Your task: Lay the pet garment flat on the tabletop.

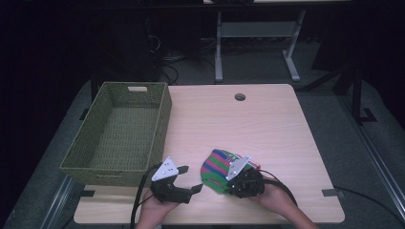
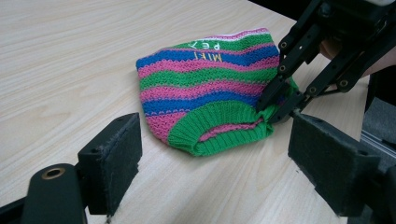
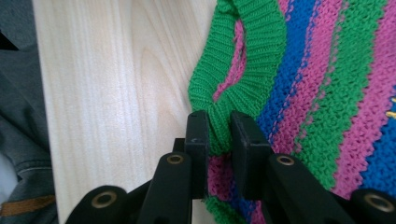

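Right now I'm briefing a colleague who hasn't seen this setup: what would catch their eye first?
The striped pink, green and blue knitted hat stands out, lying on the pale wooden table near its front edge. The right gripper pinches its green ribbed cuff, while the left gripper waits open beside it. A green woven basket sits at the table's left.

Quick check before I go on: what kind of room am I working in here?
Probably a lab or office workspace: a light wooden desk with a cable hole, another desk frame behind, and cables on grey carpet.
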The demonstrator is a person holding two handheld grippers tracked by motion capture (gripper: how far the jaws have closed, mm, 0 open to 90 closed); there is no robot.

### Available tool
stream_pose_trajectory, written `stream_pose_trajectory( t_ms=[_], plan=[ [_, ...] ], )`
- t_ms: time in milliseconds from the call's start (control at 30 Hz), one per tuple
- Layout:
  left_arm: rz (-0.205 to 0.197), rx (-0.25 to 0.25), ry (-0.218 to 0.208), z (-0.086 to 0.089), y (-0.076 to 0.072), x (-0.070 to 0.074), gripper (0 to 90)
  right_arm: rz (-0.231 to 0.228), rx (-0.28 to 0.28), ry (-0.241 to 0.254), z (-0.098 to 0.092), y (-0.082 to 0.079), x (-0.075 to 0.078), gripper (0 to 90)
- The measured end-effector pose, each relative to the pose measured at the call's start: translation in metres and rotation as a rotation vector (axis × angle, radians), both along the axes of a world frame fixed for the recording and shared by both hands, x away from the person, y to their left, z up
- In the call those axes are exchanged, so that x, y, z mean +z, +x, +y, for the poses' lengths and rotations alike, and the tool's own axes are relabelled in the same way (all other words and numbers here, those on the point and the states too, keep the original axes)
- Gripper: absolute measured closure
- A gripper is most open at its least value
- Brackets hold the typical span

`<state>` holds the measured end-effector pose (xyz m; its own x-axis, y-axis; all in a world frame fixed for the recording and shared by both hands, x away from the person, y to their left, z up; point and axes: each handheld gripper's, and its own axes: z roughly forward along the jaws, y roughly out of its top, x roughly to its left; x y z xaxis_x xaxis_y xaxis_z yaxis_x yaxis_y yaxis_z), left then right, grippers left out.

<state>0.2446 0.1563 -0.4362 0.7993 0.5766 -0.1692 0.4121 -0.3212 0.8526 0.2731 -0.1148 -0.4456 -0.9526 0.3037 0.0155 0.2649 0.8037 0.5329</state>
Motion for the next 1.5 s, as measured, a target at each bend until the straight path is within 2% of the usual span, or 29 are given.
stream_pose_trajectory(
  t_ms=[100, 200, 333, 467, 1000, 1500],
  plan=[
    [0.001, -0.002, -0.001, 0.0, 0.0, 0.0, 17.0, 0.015, -0.01, 0.023, -0.004, -0.001, 0.003, 77.7],
    [0.0, -0.002, -0.002, 0.0, 0.0, 0.0, 17.0, 0.0, 0.0, 0.043, -0.008, -0.001, 0.008, 77.8],
    [-0.001, -0.007, -0.005, -0.001, 0.001, 0.0, 17.1, -0.012, -0.013, 0.066, -0.014, -0.003, 0.017, 77.9],
    [0.005, -0.014, -0.005, -0.003, 0.0, 0.0, 17.0, -0.005, -0.021, 0.104, -0.021, -0.004, 0.025, 78.1],
    [-0.001, -0.043, -0.029, -0.012, -0.001, 0.001, 17.0, -0.04, -0.046, 0.168, -0.037, -0.006, 0.055, 78.3],
    [0.0, -0.069, -0.037, -0.016, 0.003, 0.005, 17.1, -0.063, -0.028, 0.197, -0.044, -0.004, 0.073, 78.3]
  ],
)
